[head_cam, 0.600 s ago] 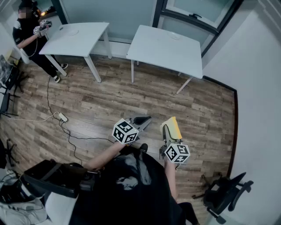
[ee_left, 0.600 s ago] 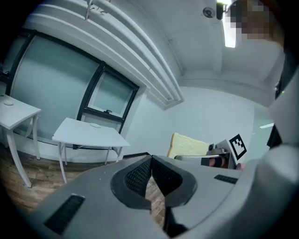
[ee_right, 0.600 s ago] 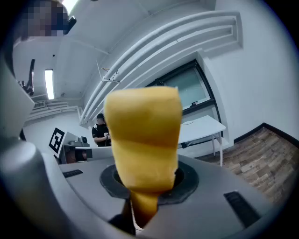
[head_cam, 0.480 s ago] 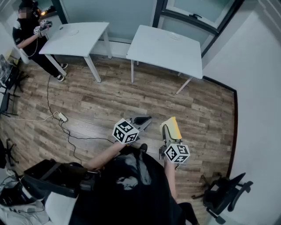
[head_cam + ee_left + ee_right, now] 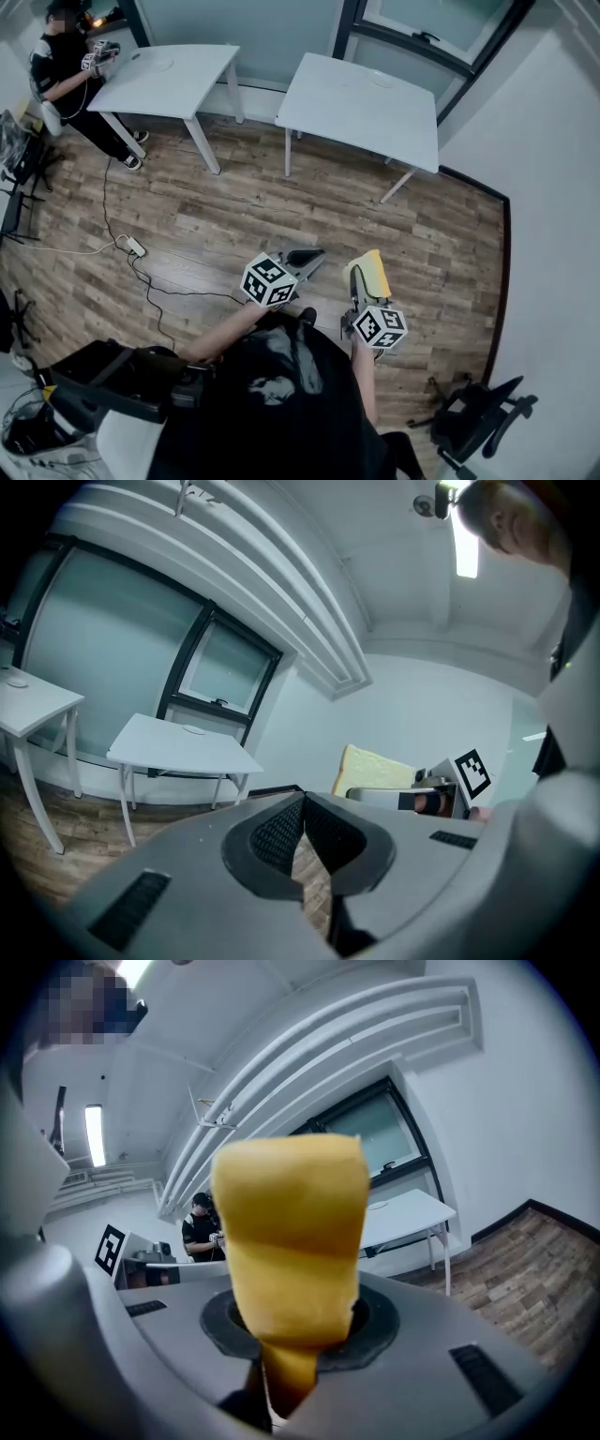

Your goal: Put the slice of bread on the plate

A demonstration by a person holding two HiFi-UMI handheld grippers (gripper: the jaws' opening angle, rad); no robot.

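Note:
My right gripper (image 5: 360,277) is shut on a slice of bread (image 5: 373,272), pale yellow with a darker crust, held upright over the wooden floor. In the right gripper view the slice of bread (image 5: 291,1241) stands out of the jaws and fills the middle. My left gripper (image 5: 317,255) hangs beside it on the left, shut with nothing in it; its pads (image 5: 281,832) meet. The left gripper view also shows the bread (image 5: 375,766) to the right. A small white plate (image 5: 380,79) lies on the far right table (image 5: 337,108), well ahead of both grippers.
A second white table (image 5: 187,89) stands at the far left with a round dish (image 5: 161,65) on it. A person (image 5: 66,75) stands at its left end. A cable and power strip (image 5: 134,247) lie on the floor. An office chair (image 5: 473,417) is at the lower right.
Both grippers keep their places and the bread stays in the right one. The tables sit slightly lower in the head view.

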